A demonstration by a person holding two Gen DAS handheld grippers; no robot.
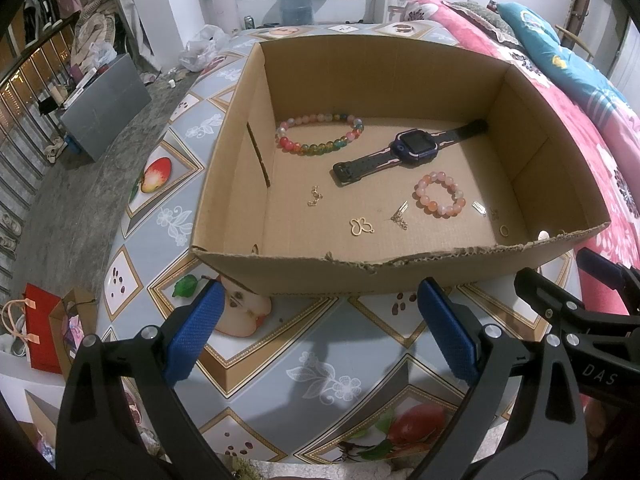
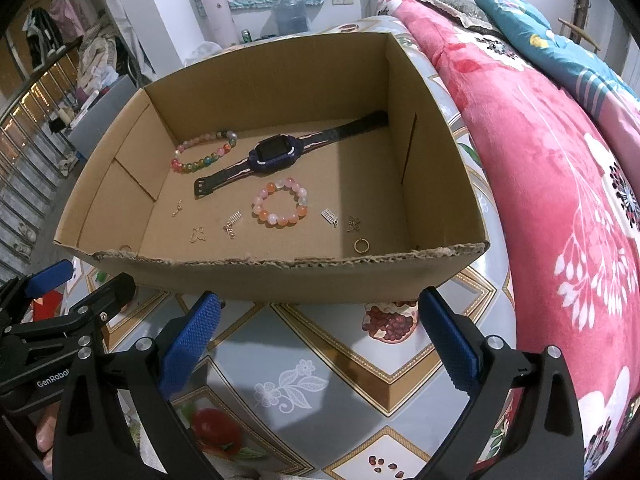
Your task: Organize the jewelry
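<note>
Both grippers are held just short of the box, nothing touched. The left gripper (image 1: 320, 328) is spread wide with nothing between its blue pads (image 1: 196, 332), and the right gripper (image 2: 320, 336) is spread the same way, empty too. Each one can be spotted at the edge of the other's view, so they're parked side by side over the table (image 2: 320, 380), which is covered in a fruit-and-flower patterned cloth.

Just past the fingertips sits one open cardboard box (image 1: 304, 276), its near rim torn and ragged. All the jewelry is lying loose on the box floor, well apart from both grippers.

Counted up:
- 2 bead bracelets: a multicolor one (image 1: 320, 134) toward the far left, and a smaller pink-orange one (image 1: 439, 193) nearer the middle-right.
- 1 watch (image 1: 412, 148) with a dark strap, laid flat diagonally between the two bracelets.
- 1 gold ring (image 2: 361, 245) near the front right corner.
- 1 butterfly charm (image 1: 359, 227) in gold, close to the front wall.
- 5 or so other small metal bits scattered along the front half, including a little chain piece (image 1: 314, 197) and a silver tag (image 2: 329, 216); too tiny to really be made out.

A pink floral blanket (image 2: 560, 200) is piled up just beside the table on the right.
</note>
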